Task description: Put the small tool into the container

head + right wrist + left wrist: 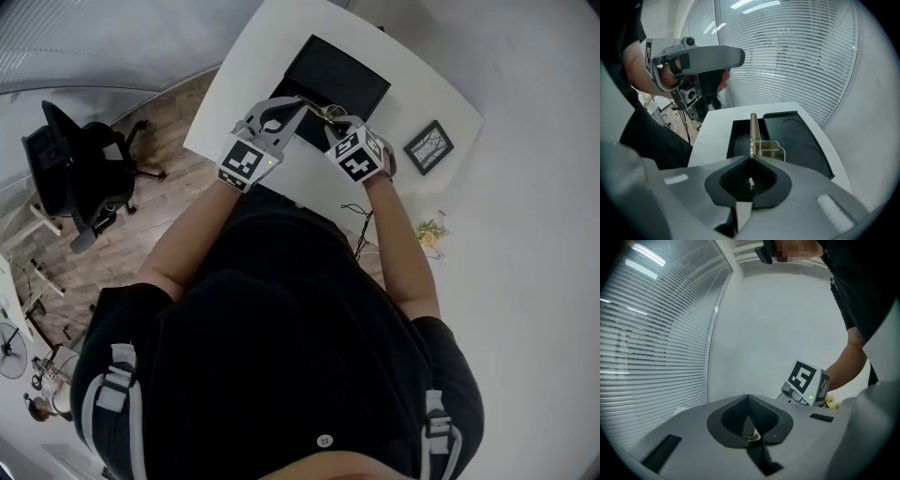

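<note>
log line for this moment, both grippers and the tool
right gripper: shut on tool | tool: held over container, not yet in | left gripper: shut, apart from tool

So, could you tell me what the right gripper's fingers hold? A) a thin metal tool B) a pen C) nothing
A: the right gripper view shows the right gripper shut on the thin metal tool over the black container.

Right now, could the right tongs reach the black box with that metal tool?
Probably yes. The right tongs, shut on the metal tool, hang over the open black box, and nothing visible lies between them.
</note>
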